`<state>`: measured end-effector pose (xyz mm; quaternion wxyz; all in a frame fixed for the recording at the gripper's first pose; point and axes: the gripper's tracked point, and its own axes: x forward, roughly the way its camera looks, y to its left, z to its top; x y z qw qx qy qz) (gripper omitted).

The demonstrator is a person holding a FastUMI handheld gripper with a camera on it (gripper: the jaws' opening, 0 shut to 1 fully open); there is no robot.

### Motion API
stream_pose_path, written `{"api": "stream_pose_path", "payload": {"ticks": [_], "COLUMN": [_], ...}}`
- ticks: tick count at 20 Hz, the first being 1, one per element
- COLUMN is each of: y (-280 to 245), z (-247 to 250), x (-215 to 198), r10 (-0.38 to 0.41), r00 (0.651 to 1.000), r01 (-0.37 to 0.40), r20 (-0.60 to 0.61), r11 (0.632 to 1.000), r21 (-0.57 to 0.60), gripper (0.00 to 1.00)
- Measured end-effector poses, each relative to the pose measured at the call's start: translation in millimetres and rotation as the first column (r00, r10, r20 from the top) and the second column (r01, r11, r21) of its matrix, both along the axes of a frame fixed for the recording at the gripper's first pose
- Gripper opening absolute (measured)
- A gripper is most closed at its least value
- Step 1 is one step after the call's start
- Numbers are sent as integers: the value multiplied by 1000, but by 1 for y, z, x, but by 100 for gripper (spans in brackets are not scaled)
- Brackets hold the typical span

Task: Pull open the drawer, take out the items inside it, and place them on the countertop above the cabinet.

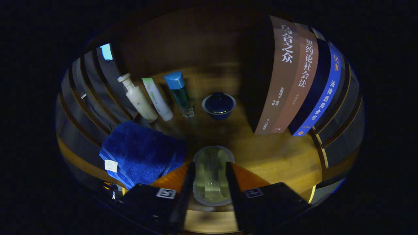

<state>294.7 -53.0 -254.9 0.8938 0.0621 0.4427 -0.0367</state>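
The gripper (pixel 210 178) holds a translucent pale-green oval object (pixel 212 173), possibly a soap dish or small container, between its two fingers (pixel 187 182); both fingers press against its sides, so the gap is narrow and set by the object's width. The object sits over the wooden countertop (pixel 281 156); whether it rests on the surface or hangs just above it cannot be told. Just left of the fingers lies a folded blue towel (pixel 140 156) with a small white tag at its near corner. Beyond the fingers, four items stand in a row on the wood: a white pump bottle (pixel 137 98), a white tube with a green band (pixel 158 99) just beside it, a clear bottle with a blue cap (pixel 180 94), and a dark blue lidded bowl (pixel 218 105). To the right of the bowl, three books (pixel 294 85) stand upright with spines facing the gripper: two brown, one dark blue. The lighting is dim, and the rear of the shelf is in shadow.
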Motion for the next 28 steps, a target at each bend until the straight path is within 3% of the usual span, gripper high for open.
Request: {"api": "stream_pose_path", "payload": {"ticks": [3,4,8,12,18,28], "y": [-6,-7,-5,6,24,39], "z": [3,6,27,41,60,23], "x": [-7,-9,-29,-76,-171,-330], "r10": [-19,-22,-19,-12,5,21], "r00": [1000,1000,995,980,910,825], "r01": [19,22,20,14,18,56], "r20": [7,17,99,200,415,565], "r11": [1000,1000,1000,1000,999,991], "r21": [3,-2,-12,-6,-50,-119], "gripper": [98,100,100,100,100,99]}}
